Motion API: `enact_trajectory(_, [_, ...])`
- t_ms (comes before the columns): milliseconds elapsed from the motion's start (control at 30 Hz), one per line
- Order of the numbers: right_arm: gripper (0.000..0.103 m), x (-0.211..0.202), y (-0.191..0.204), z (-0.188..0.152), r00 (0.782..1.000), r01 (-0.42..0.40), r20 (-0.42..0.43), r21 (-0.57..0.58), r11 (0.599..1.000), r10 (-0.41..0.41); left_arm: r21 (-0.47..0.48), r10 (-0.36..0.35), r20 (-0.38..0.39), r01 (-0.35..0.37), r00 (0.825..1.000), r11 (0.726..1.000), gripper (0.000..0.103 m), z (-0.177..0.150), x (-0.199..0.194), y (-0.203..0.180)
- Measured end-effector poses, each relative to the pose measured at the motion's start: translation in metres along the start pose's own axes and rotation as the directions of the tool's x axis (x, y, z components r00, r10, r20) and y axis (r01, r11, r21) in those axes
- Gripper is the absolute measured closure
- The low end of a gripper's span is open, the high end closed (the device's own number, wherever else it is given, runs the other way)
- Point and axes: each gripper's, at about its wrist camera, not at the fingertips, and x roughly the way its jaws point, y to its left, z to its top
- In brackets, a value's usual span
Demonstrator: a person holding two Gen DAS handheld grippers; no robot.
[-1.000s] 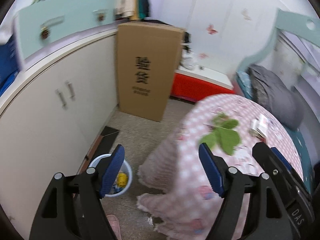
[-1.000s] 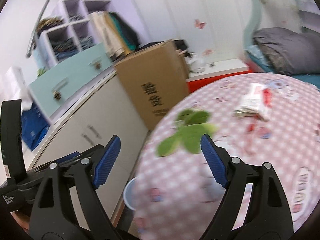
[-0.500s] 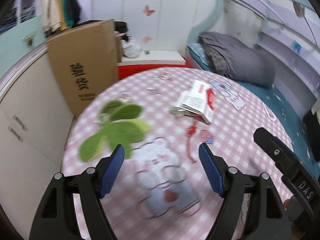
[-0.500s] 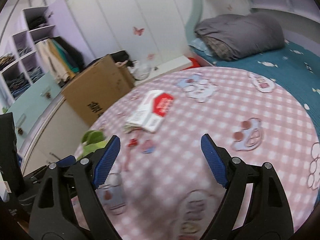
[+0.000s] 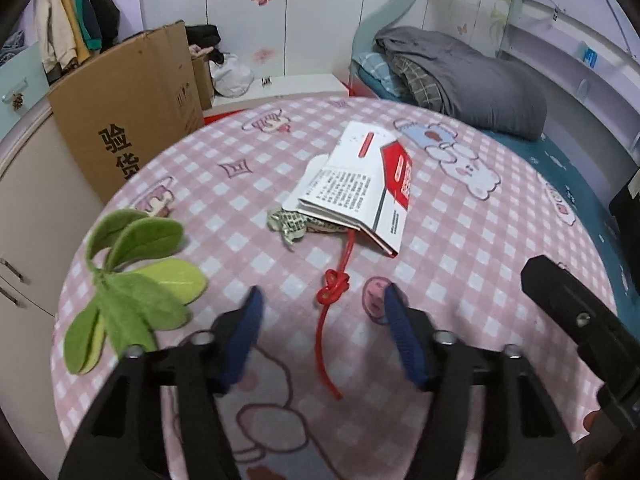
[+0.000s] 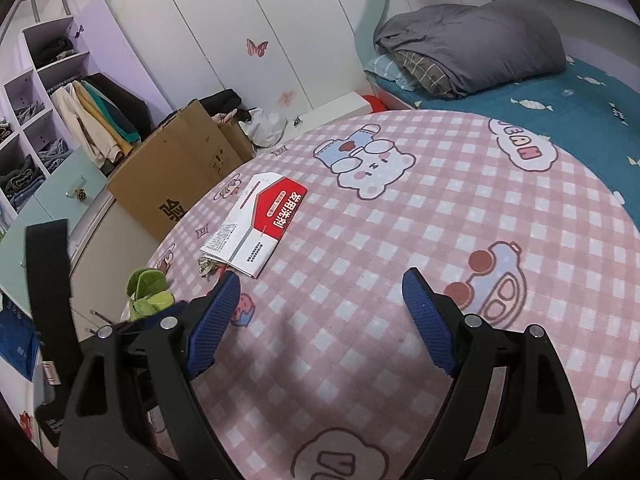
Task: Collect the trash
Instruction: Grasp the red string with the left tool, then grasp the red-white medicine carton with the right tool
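A flattened white and red paper box (image 5: 360,184) lies on the pink checked tablecloth (image 5: 480,264), over a crumpled printed wrapper (image 5: 290,225). A red knotted string (image 5: 334,286) runs from under the box toward my left gripper (image 5: 322,320), which is open and empty with the string between its fingers. My right gripper (image 6: 320,300) is open and empty, hovering right of the box (image 6: 260,226) and wrapper (image 6: 208,269).
A green plush leaf toy (image 5: 132,284) lies at the table's left edge, also in the right wrist view (image 6: 148,294). A brown cardboard box (image 5: 124,112), white cabinets and a bed with a grey quilt (image 5: 460,80) surround the table.
Both grippers have swung from the floor side and bin to over the table. The left gripper has come down close to the red string and its fingers have narrowed somewhat.
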Motion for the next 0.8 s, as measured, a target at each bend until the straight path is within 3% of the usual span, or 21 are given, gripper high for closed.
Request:
enact_trajectory(67, [0.021,0.004,0.002,0.002,1.0,0.0,-0.007,-0.003,1.0,0.0,0.015,0.003,0.013,-0.003,1.0,1.0,0.066,0.001,0.002,0.0])
enact_trajectory(133, [0.021,0.006,0.005,0.003,1.0,-0.005,-0.011,-0.006,1.0,0.005,0.004,-0.037,0.004,0.037,0.999,0.999,0.094,0.002,0.002,0.004])
enact_trajectory(167, [0.02,0.007,0.008,0.004,1.0,-0.005,-0.011,-0.008,1.0,0.005,-0.018,-0.074,-0.002,0.074,0.997,0.997,0.096,0.003,0.001,0.01])
enact_trajectory(333, [0.017,0.019,0.025,0.011,0.999,-0.029,-0.03,-0.013,0.999,0.029,-0.074,-0.026,0.099,0.033,0.995,0.997,0.097,0.005,-0.027,0.037])
enact_trajectory(533, [0.014,0.048,0.055,0.023,0.996,-0.05,-0.071,-0.017,0.999,0.048,-0.195,0.096,0.215,-0.053,0.972,0.979,0.097,0.015,-0.064,0.081])
enact_trajectory(700, [0.011,0.08,0.075,0.033,0.995,0.001,-0.104,-0.011,1.0,-0.002,-0.298,0.182,0.252,-0.102,0.95,0.949,0.097,0.02,-0.084,0.122])
enact_trajectory(800, [0.011,0.101,0.083,0.039,0.992,0.046,-0.12,-0.012,0.999,-0.047,-0.327,0.196,0.244,-0.11,0.95,0.939,0.096,0.022,-0.084,0.137])
